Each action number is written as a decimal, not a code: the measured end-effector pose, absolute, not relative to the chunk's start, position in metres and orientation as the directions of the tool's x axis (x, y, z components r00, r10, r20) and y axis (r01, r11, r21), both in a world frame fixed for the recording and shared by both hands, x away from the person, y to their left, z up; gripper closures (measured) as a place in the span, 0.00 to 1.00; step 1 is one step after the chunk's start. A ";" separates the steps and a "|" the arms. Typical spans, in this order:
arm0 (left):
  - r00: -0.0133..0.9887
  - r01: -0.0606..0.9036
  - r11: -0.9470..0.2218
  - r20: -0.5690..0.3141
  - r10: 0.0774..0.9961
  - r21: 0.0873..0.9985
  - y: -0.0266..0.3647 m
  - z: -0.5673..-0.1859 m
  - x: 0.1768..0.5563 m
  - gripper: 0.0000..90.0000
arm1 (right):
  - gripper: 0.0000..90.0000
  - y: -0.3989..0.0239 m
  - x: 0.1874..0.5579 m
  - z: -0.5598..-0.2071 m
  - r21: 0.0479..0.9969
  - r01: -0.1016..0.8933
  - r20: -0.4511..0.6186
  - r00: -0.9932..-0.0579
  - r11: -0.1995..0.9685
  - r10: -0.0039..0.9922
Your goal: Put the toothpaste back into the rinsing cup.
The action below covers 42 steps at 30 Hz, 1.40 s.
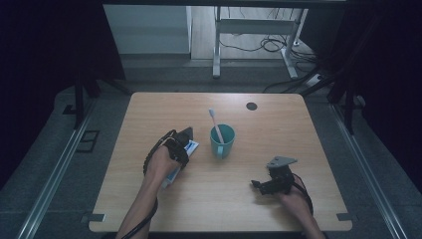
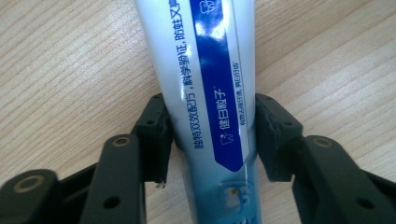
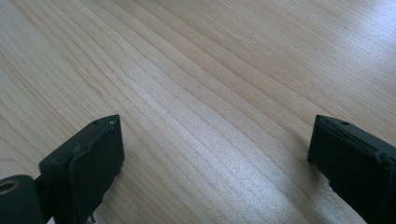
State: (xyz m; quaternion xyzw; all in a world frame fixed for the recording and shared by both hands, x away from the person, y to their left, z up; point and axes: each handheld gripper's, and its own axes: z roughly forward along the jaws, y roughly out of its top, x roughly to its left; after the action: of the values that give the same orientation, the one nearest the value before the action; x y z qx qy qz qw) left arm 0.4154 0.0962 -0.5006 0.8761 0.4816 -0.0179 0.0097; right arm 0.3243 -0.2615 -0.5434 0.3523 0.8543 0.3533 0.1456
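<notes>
My left gripper (image 2: 212,135) has its jaws pressed on both sides of the tube (image 2: 205,93), a glossy white one with a blue band of white print, lying flat on the wooden counter (image 1: 278,129) left of the teal cup (image 1: 222,141), while my right gripper (image 3: 215,154) gapes wide.

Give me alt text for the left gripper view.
A white and blue toothpaste tube lies on a wooden table, clamped between the left gripper's two black jaws, which press its sides.
</notes>
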 end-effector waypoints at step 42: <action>0.638 0.764 -0.611 -0.097 0.764 0.210 0.107 -0.469 0.397 0.80 | 0.04 -0.262 0.324 -0.543 0.705 0.499 -0.002 -0.709 0.504 0.705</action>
State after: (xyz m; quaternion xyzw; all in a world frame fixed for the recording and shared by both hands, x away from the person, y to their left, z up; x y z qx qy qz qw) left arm 0.3969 0.1074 -0.4692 0.8974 0.4256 0.0011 0.1167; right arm 0.3243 -0.2615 -0.5433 0.3521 0.8546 0.3524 0.1463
